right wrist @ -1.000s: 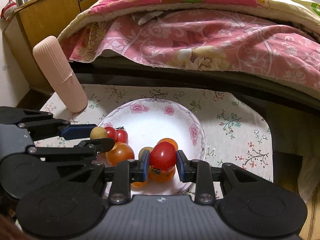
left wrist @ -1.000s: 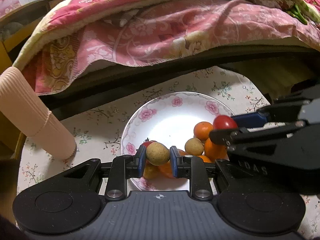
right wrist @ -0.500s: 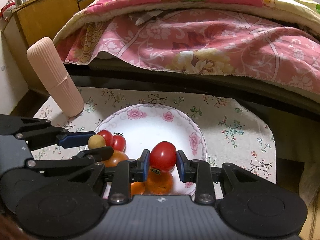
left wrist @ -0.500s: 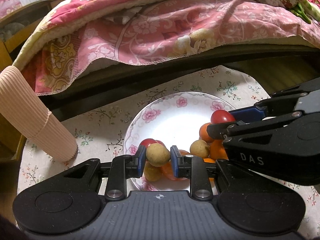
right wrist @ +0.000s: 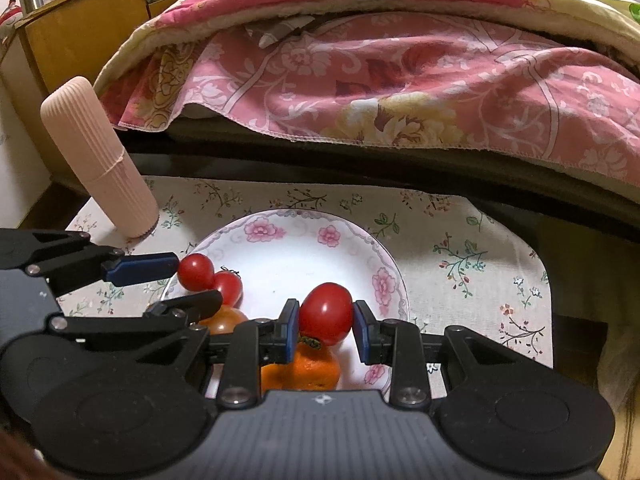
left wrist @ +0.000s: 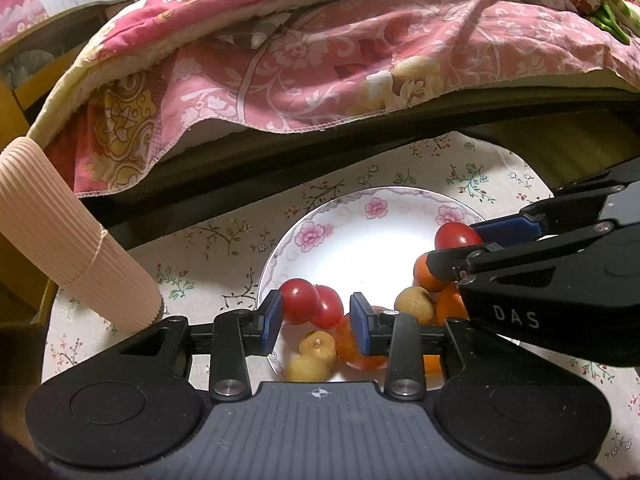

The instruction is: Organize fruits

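Left wrist view: left hand-held gripper point(left wrist: 316, 322) sits over the near rim of the floral plate point(left wrist: 362, 216), jaws just opened, released, nothing between the blue pads. Below the gap lie two tan longans point(left wrist: 317, 354) on the plate; two red cherry tomatoes point(left wrist: 298, 300) touch each other just beyond the left pad. An orange-red tomato point(left wrist: 347, 340) sits partly behind the right pad. A third longan point(left wrist: 414, 304) and small oranges point(left wrist: 425, 276) lie at the plate's right side. Right hand-held gripper point(left wrist: 460, 246) comes in from the right, clenched on a red tomato point(left wrist: 454, 236) above the oranges. Plate rests on the counter's floral cloth point(left wrist: 208, 252); ribbed pink cylinder point(left wrist: 60, 240) stands on the left; pink quilt point(left wrist: 320, 60) hangs off the bed behind.

Right wrist view: right hand-held gripper point(right wrist: 326, 328) grasping the red tomato point(right wrist: 326, 314), pads pressed on both sides, held above an orange point(right wrist: 308, 370) at the plate's point(right wrist: 304, 220) near edge. Left hand-held gripper point(right wrist: 192, 284) enters from the left, jaws apart, its far finger's tip at the two cherry tomatoes point(right wrist: 196, 272). Pink cylinder point(right wrist: 96, 164) is at back left.
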{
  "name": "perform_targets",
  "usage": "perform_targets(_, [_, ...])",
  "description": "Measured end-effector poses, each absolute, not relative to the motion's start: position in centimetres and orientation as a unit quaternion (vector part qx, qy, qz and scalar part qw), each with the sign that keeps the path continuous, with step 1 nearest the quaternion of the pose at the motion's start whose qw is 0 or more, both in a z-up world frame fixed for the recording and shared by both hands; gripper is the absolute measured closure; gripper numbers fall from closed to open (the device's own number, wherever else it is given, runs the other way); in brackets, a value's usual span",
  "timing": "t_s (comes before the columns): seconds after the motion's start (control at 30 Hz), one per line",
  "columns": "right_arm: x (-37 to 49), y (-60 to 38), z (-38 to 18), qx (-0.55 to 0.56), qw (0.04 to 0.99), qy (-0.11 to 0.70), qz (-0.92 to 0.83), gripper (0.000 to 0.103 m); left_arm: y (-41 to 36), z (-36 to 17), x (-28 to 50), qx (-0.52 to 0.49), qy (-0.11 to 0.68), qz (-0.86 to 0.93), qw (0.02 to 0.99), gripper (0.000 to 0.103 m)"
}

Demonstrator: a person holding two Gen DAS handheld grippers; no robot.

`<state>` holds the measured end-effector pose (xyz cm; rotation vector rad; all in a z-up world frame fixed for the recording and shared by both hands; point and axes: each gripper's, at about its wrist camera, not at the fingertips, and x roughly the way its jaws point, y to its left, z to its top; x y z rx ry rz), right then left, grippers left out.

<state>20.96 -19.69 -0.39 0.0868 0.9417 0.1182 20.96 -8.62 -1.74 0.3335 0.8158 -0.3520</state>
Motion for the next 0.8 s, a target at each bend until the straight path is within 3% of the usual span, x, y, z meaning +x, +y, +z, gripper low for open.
perform_targets(0.27, [20.9,-20.0,-0.5,0.059,0.887,0.455,0.057,0.072,-8.2,-1.5,21.1,0.146,0.399,-0.169,0.889,0.051])
perform_targets(0.33, [20.9,-20.0,-0.4,0.061,0.888,0.452,0.056,0.071,-8.3,-1.5,21.0,0.149,0.396,-0.168,0.89,0.042])
perform_targets(0.43, [20.8,-20.1,0.0,0.077,0.889,0.447,0.065,0.06,-8.4,-1.2,20.5,0.147,0.392,-0.177,0.891,0.026])
perform_targets(0.6, [20.0,-20.2,0.9,0.083,0.898,0.429,0.055,0.06,-8.6,-0.6,19.7,0.157,0.384,-0.164,0.895,0.024])
perform_targets(0.8, [18.8,-21.2,2.2,0.1,0.903,0.416,0.041,0.06,-7.3,1.0,18.0,0.136,0.365,-0.151,0.909,0.014])
